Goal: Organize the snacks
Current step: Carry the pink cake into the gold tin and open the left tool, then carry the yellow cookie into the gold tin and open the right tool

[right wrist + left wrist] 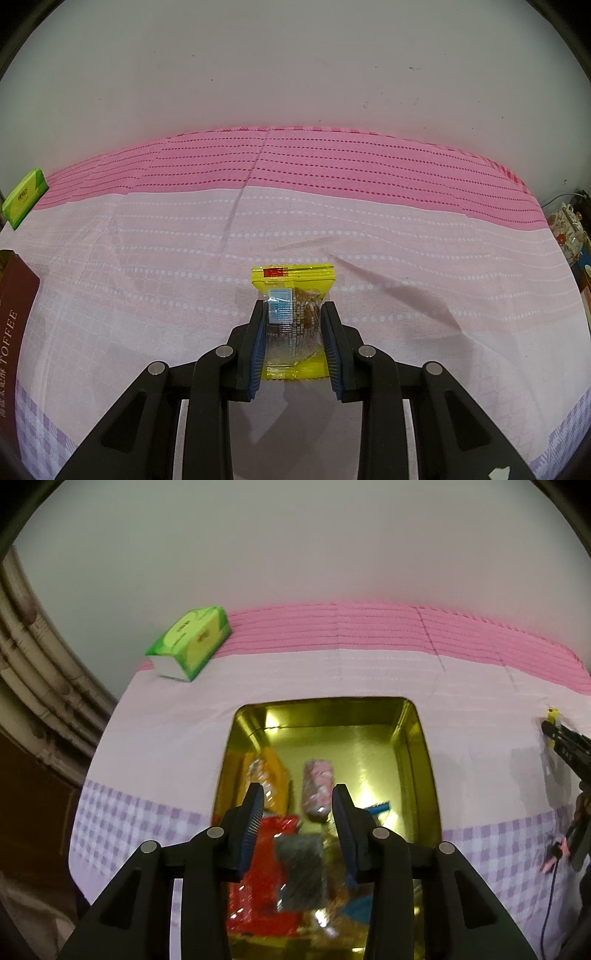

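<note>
left gripper (pixel 298 805): poised above gold tin (pixel 413 738), jaws parted a little, nothing between the pads; picture blurred.
gold tin: open, rectangular, on the tablecloth (pixel 166 731), centre of the left wrist view.
contents of tin, as far as blur allows: pink-and-white patterned snack pack (pixel 317 788) near the middle; orange packet (pixel 273 775) to its left; red wrapper (pixel 258 878) at the near end; grey packet (pixel 301 871) on top of the red one; blue-edged item (pixel 378 808) to the right. exact touching between these cannot be told.
right gripper (pixel 293 341): closed narrow on yellow-edged clear snack pack (pixel 293 280), pads pressing both sides of it; pack resting on the pink cloth, its far end sticking out beyond the fingertips; brown snack and a blue label visible through the wrapper.
green tissue pack (pixel 190 642): far left corner of the table, at the border of the bright pink band.
brown toffee box (pixel 16 314): left edge of the right wrist view, well apart from the held pack.
floral teapot (pixel 567 229): far right, off the table edge.
wall (pixel 295 66): plain, behind the table.
</note>
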A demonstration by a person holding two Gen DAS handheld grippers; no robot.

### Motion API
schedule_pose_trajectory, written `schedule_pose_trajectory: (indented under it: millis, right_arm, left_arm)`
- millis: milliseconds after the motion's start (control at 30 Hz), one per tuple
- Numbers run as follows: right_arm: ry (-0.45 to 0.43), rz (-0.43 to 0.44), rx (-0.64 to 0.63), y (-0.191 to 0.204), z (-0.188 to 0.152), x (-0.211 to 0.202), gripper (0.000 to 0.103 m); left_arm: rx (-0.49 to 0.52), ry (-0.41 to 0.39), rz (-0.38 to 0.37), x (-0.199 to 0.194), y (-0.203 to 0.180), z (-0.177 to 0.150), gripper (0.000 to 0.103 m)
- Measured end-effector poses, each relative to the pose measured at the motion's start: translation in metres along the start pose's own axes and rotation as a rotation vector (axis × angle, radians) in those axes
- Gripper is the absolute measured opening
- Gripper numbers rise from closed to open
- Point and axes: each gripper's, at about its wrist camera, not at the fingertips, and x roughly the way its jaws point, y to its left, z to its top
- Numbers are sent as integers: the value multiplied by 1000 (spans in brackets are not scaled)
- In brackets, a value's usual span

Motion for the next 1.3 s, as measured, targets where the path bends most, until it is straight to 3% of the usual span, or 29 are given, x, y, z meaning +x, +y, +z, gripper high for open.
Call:
schedule_pose_trajectory:
  millis: [333,967,1300]
  right_arm:
    - [60,17,-16,-5,8,5,27]
    - [117,-24,-1,2,7,3,23]
    - [71,73,3,37,10,-32,23]
  left_arm:
    - [-57,-15,61,-13,29,-33,42]
    - [-154,-2,79,-10,59,-61,48]
    - [-182,5,81,-9,68,-68,49]
